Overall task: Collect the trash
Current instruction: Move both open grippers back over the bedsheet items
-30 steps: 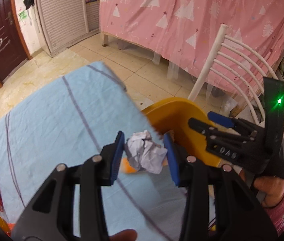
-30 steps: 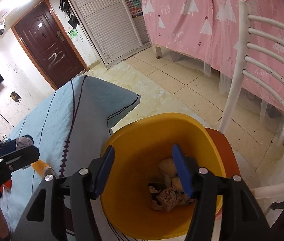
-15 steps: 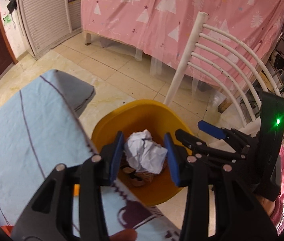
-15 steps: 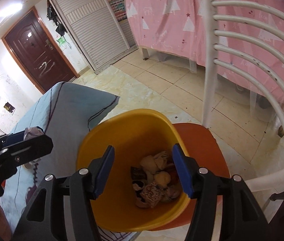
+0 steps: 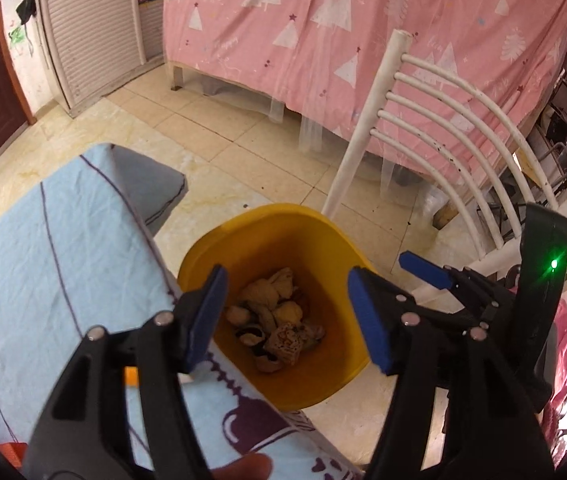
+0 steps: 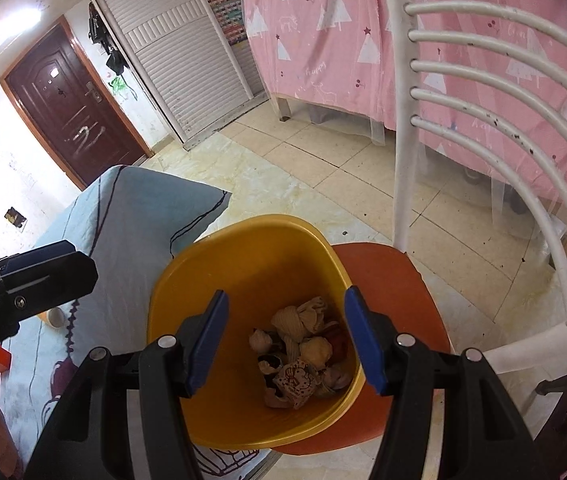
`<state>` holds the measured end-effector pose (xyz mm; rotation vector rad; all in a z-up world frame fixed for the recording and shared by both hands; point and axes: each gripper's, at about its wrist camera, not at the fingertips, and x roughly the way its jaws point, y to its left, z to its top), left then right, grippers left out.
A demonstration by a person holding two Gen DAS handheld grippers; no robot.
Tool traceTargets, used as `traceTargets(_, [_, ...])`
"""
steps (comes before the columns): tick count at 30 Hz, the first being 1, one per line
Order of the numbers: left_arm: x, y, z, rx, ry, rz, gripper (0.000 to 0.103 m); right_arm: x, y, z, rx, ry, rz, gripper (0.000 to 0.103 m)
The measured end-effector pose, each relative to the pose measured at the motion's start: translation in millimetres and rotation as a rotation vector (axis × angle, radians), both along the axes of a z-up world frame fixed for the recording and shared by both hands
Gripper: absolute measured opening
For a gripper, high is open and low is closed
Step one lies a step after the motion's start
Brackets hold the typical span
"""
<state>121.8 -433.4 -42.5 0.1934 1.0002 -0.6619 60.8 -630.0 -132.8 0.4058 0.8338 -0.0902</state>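
Crumpled trash [image 5: 275, 328] lies in the yellow bin [image 5: 243, 228]. Left hand-held gripper [image 5: 287, 316] and right hand-held gripper [image 6: 285, 340] hover above it, jaws wide, holding nothing.

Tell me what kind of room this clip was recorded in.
Most likely a bedroom in a home. A bed draped in a pink tree-print sheet fills the background, a white chair stands on the tiled floor, and a dark door leads out.
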Motion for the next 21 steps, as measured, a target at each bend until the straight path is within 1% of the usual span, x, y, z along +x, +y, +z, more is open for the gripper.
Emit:
traceTargets(5, [0.5,18.8,10.6,-0.013,-0.007,0.022,0.060,2.2,11.1,14.2,-0.014,-0.020,0.018,0.054])
traceTargets(11, [5.3,52.8,25.4,-0.044,-0.026,0.070,0.060,9.6,38.2,40.1,-0.049,-0.052,0.067,0.054])
traceTargets(14, [9.6,75.6,34.2,-0.045,-0.046,0.103,0.060,12.6,56.8,51.4,-0.062,-0.074,0.099,0.054])
traceTargets(18, [16.8,111.2,42.5,-0.034,-0.066,0.152,0.060,19.2,86.6,64.3,-0.083,-0.094,0.154,0.060])
traceTargets(21, [22.1,139.0,45.9,-0.019,-0.079,0.191,0.060,25.6,107.8,71.0,-0.092,-0.102,0.204,0.061])
